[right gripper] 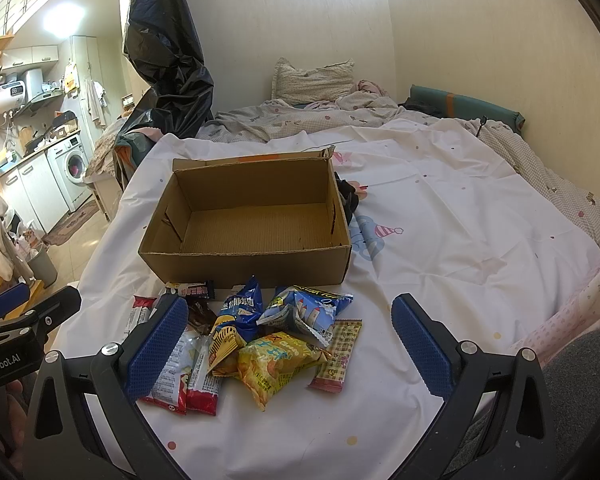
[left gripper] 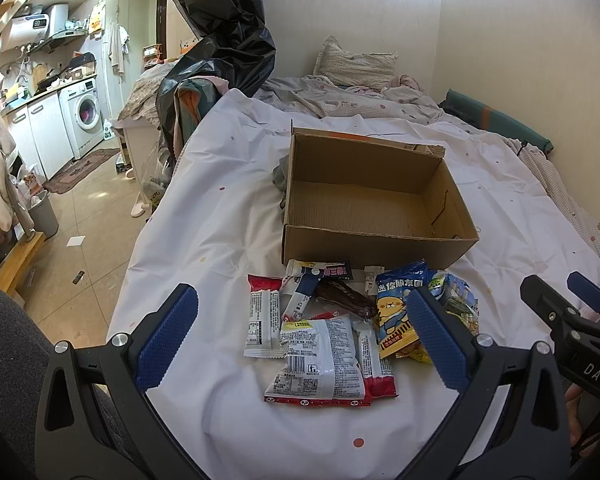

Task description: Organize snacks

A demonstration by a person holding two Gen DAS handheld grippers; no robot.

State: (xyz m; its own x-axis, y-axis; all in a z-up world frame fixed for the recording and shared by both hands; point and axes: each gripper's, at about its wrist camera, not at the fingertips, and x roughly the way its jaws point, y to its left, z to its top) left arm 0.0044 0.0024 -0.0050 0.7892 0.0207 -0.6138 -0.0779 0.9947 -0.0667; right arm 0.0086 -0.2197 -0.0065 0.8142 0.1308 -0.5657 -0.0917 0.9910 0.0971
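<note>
I am holding my left tongs (left gripper: 302, 332) wide open over the snacks, with nothing in them; I am holding my right tongs (right gripper: 290, 340) wide open too, and they are gripping nothing either; both are hanging just above the pile and not touching it.

The snacks are all lying in a heap on the white sheet (right gripper: 440, 240) of the bed, just in front of the cardboard box (right gripper: 252, 216); the box is sitting open and I am seeing only its bare brown floor, so nothing is in it; I think the job is only just starting, and every snack is waiting to be put away.

I am looking at a white packet with a red edge (left gripper: 320, 360) near my left tongs; next to it is a blue bag with a yellow bear (left gripper: 396, 304); a long dark brown bar (left gripper: 344, 298) is lying behind them, close to the box.

From my right side I am seeing a yellow bag (right gripper: 276, 364) in the middle, a blue and white bag (right gripper: 312, 308) behind it, and a small checked bar (right gripper: 336, 356) lying beside the yellow one.

I am guessing the box is where they should go, one at a time.
</note>
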